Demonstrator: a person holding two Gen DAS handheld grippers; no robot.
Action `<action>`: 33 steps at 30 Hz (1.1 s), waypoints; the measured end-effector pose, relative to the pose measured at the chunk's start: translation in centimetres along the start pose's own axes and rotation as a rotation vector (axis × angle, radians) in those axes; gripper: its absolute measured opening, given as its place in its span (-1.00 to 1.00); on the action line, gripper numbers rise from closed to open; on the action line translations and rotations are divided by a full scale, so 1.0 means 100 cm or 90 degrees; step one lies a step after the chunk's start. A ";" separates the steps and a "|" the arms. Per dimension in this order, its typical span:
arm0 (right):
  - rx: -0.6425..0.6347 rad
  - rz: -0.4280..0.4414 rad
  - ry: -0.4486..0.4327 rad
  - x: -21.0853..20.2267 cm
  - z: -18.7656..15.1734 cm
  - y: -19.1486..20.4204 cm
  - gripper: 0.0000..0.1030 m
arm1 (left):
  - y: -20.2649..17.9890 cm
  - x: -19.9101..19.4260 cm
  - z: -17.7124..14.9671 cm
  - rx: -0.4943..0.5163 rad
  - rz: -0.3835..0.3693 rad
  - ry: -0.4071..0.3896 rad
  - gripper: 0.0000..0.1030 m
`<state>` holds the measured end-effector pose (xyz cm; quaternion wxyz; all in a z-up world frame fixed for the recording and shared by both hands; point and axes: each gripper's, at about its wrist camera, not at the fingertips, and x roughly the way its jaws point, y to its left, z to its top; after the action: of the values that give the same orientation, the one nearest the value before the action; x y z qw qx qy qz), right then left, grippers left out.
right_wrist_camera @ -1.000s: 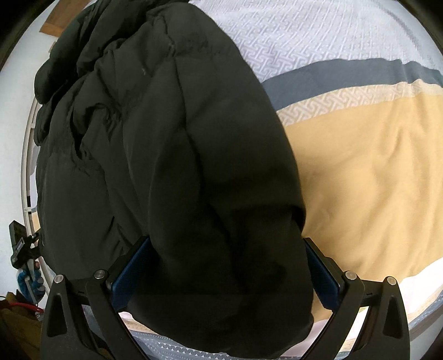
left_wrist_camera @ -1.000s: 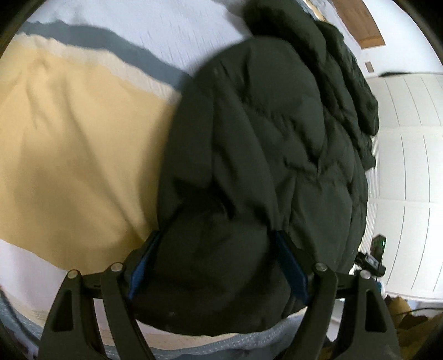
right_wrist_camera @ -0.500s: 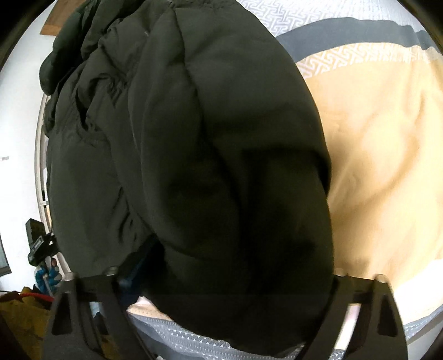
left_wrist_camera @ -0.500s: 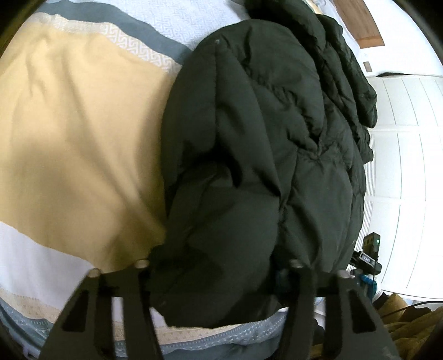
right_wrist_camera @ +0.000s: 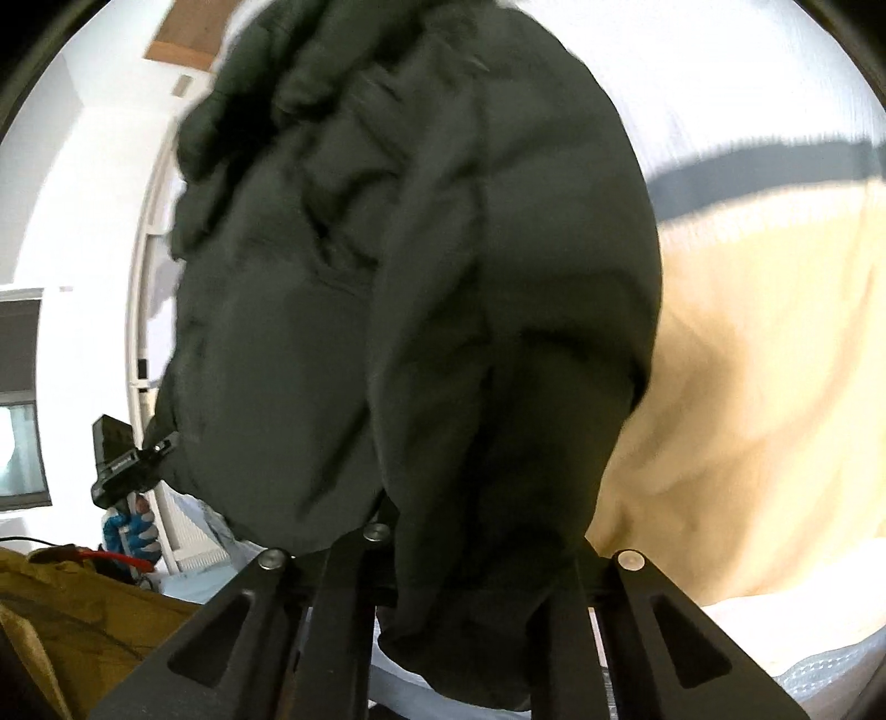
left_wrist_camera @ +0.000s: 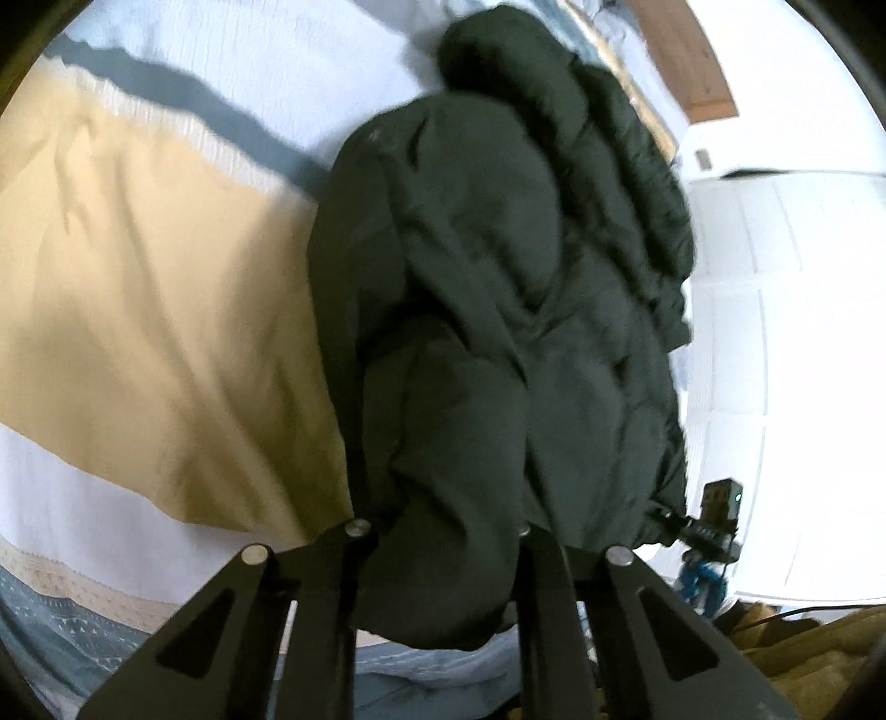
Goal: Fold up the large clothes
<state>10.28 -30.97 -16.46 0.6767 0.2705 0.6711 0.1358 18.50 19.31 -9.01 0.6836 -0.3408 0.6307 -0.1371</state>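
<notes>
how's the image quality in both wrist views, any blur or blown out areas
Left wrist view: the dark jacket and striped bedspread are smeared by motion blur, and the white wardrobe doors are overexposed. Right wrist view: blur is heavier, the jacket's folds are soft, and the bedspread's upper right is washed out. Both show fisheye curvature and dark corners.

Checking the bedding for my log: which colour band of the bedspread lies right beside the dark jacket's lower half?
The yellow band. It meets the jacket low down; the grey stripe and white band lie farther up.
</notes>
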 end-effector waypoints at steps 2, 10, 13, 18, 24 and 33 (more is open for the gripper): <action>-0.007 0.004 -0.023 -0.010 0.002 0.007 -0.79 | -0.006 -0.009 0.006 0.004 -0.006 -0.015 -0.75; -0.025 0.000 -0.151 -0.067 0.037 0.032 -0.79 | -0.032 -0.042 0.038 0.010 -0.039 -0.077 -0.75; -0.032 0.006 -0.181 -0.092 0.058 0.042 -0.79 | -0.046 -0.057 0.053 0.013 -0.063 -0.100 -0.75; -0.041 0.033 -0.221 -0.126 0.085 0.061 -0.79 | -0.086 -0.076 0.088 0.018 -0.106 -0.132 -0.75; -0.046 0.071 -0.274 -0.159 0.139 0.107 -0.80 | -0.143 -0.103 0.138 0.075 -0.127 -0.175 -0.75; 0.060 0.107 -0.347 -0.198 0.241 0.111 -0.80 | -0.174 -0.114 0.244 0.062 -0.120 -0.231 -0.75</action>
<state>34.67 -37.11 5.03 0.8051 0.3832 0.4452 0.0823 44.15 20.77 10.17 0.7857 -0.3840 0.4551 -0.1674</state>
